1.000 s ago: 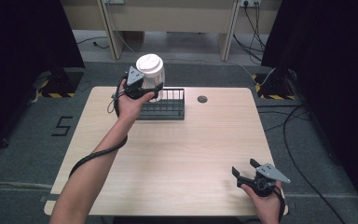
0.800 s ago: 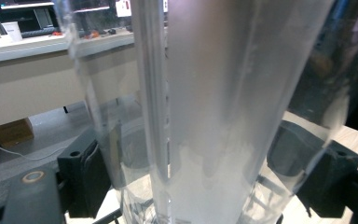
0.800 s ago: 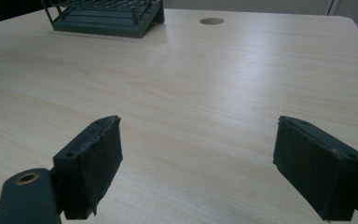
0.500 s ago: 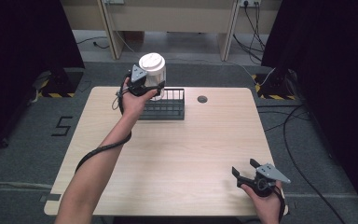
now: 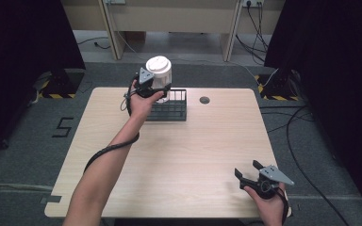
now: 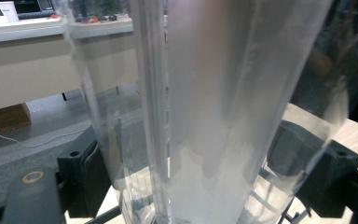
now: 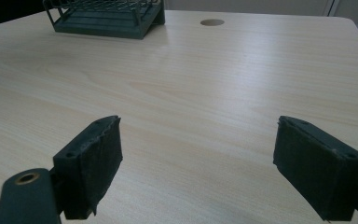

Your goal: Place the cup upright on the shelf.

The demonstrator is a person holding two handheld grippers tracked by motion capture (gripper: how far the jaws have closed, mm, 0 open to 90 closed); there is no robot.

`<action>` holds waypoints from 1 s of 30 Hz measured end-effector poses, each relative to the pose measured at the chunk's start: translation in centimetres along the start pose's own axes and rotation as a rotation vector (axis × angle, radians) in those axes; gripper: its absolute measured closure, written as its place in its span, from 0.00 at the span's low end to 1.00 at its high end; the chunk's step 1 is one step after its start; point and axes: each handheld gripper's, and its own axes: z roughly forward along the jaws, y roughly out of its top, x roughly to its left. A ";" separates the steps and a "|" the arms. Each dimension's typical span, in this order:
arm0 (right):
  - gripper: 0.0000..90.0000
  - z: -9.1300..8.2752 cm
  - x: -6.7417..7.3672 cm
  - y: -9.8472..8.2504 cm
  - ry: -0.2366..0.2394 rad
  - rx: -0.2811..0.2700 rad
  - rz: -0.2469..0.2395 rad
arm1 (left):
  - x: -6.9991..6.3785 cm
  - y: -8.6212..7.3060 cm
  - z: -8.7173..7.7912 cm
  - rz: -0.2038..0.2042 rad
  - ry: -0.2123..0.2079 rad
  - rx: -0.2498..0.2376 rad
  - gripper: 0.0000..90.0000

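the left gripper (image 5: 154, 88) clamped the clear white-lidded jar (image 5: 159, 73), holding it above the black wire rack (image 5: 173, 108). placing looked under way; next called for lowering it straight between the wires. right gripper (image 5: 252, 175) sat spread, empty, near the table's (image 5: 193, 150) front edge.

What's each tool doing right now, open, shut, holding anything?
Left tool: shut on the clear cup with a white lid, held above the wire rack.
Right tool: open, holding nothing, low over the table.

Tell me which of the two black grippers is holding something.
The left gripper, clamped on the clear white-lidded plastic container above the wire rack; the right gripper is open, empty.
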 end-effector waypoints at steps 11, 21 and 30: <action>0.18 0.0 0.0 0.0 0.005 0.001 -0.001 | -0.1 -0.8 1.0 -0.005 0.009 0.013 0.19; 0.18 0.0 -0.1 0.0 0.003 -0.001 -0.006 | 0.0 -1.1 1.6 -0.016 0.010 0.012 0.19; 0.18 0.0 -0.1 0.0 0.005 -0.001 -0.005 | 0.1 -1.6 2.2 -0.025 0.024 0.027 0.19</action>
